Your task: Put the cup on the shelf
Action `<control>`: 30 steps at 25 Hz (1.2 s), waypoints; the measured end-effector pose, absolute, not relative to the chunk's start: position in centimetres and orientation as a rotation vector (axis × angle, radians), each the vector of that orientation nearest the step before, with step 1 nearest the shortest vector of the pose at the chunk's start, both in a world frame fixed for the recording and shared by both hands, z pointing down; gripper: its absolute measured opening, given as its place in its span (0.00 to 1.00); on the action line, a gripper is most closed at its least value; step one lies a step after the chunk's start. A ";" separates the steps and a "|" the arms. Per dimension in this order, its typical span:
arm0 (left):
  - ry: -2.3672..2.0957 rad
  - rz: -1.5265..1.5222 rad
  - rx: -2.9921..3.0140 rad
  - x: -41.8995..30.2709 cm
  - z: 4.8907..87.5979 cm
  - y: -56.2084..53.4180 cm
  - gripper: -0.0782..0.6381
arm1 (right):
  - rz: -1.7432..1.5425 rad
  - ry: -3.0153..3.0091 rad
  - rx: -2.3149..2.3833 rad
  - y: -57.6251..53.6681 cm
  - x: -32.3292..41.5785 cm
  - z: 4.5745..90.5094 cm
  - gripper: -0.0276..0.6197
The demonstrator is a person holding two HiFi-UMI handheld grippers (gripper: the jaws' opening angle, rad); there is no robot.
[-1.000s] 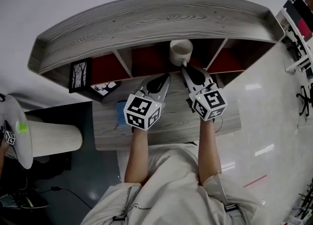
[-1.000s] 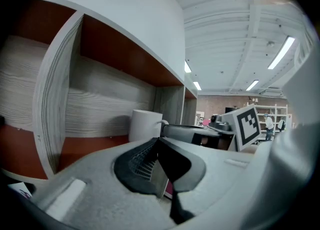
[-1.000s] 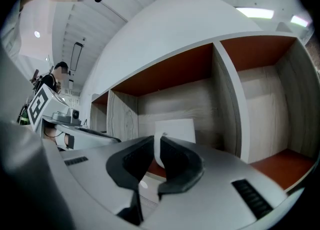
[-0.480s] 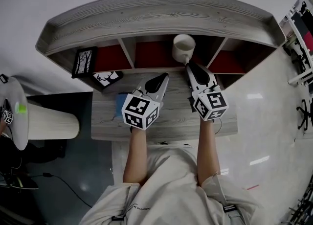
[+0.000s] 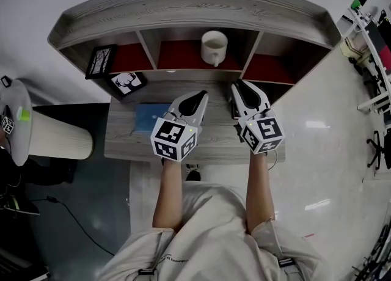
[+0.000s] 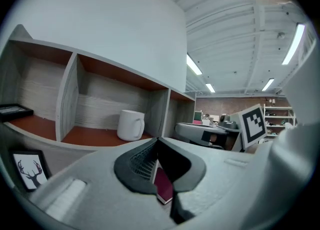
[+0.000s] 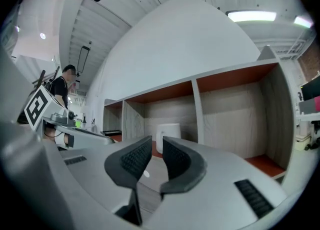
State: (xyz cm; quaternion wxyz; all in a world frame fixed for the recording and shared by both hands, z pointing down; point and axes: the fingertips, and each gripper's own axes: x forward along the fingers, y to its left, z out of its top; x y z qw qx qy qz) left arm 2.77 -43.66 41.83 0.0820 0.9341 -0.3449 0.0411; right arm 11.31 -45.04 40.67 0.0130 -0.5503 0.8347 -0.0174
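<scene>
A white cup (image 5: 214,46) stands upright by itself in the middle compartment of the grey wooden shelf (image 5: 189,12), its handle turned toward me. My right gripper (image 5: 244,87) hovers over the desk in front of it, apart from the cup, its jaws a little open and empty. In the right gripper view the cup (image 7: 168,134) shows past the gripper (image 7: 156,142). My left gripper (image 5: 198,97) is beside it over the desk, shut with nothing in it. The left gripper view has the cup (image 6: 131,125) ahead of its closed jaws (image 6: 157,141).
A framed tree picture (image 5: 102,61) stands in the left compartment. A deer picture (image 5: 126,82) and a blue pad (image 5: 149,118) lie on the grey desk (image 5: 214,142). A white cylinder (image 5: 58,142) stands left of the desk. The right compartment (image 5: 269,66) holds nothing.
The right gripper has let go of the cup's handle and drawn back from the shelf. The cup now stands alone in the middle compartment. The left gripper has barely moved.
</scene>
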 end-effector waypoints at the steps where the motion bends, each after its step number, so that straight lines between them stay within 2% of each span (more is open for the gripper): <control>1: -1.040 0.121 2.787 3.1 41.9 -43.0 0.12 | -0.053 2.598 -1.717 -44.2 11.8 40.6 0.16; 12: -1.214 0.094 2.738 4.3 41.1 -35.4 0.12 | -0.043 2.564 -1.701 -35.7 15.9 39.7 0.12; 30: -1.442 0.103 2.630 2.6 42.9 -23.9 0.12 | -0.093 2.680 -1.581 -25.7 15.6 43.3 0.08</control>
